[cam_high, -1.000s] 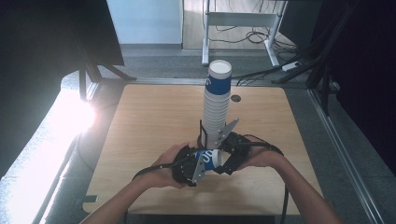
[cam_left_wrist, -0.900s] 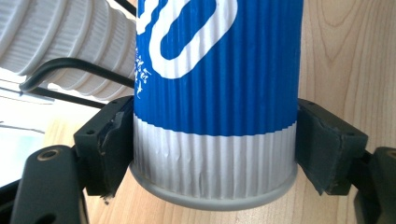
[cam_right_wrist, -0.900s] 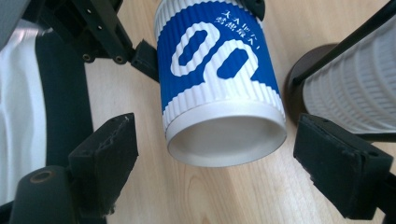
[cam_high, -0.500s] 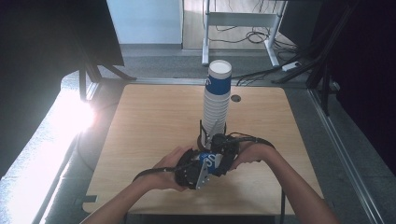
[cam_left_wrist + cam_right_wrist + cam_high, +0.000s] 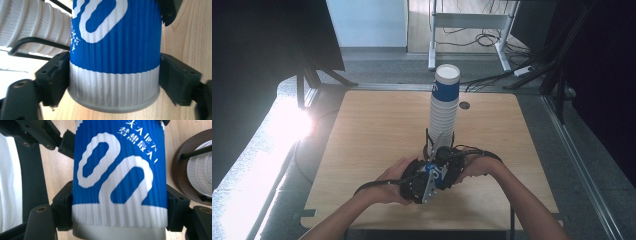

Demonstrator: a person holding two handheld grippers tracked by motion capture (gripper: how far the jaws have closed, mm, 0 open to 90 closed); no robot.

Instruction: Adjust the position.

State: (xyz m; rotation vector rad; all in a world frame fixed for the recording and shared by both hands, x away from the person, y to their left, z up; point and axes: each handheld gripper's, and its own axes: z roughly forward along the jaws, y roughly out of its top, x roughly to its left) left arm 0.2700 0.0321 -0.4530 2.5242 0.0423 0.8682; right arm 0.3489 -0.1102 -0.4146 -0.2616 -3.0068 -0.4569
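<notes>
A blue and white ribbed paper cup hangs just above the table's front middle, between both hands. My left gripper has the cup between its jaws near the grey rim. Those jaws have just been opening, though both pads still lie against the cup's sides. My right gripper takes the same cup from the opposite side. Its jaws have just been closing, and they now press on the white band. In the high view the left gripper and right gripper meet at the cup.
A tall stack of white cups, topped by a blue one, stands in a black wire holder just behind the hands. The stack is close beside the held cup. The holder's round brown base is on the wooden table.
The right hand has come in from beside the stack toward the left hand, and its gripper has closed on the cup. The left hand has kept its place.
</notes>
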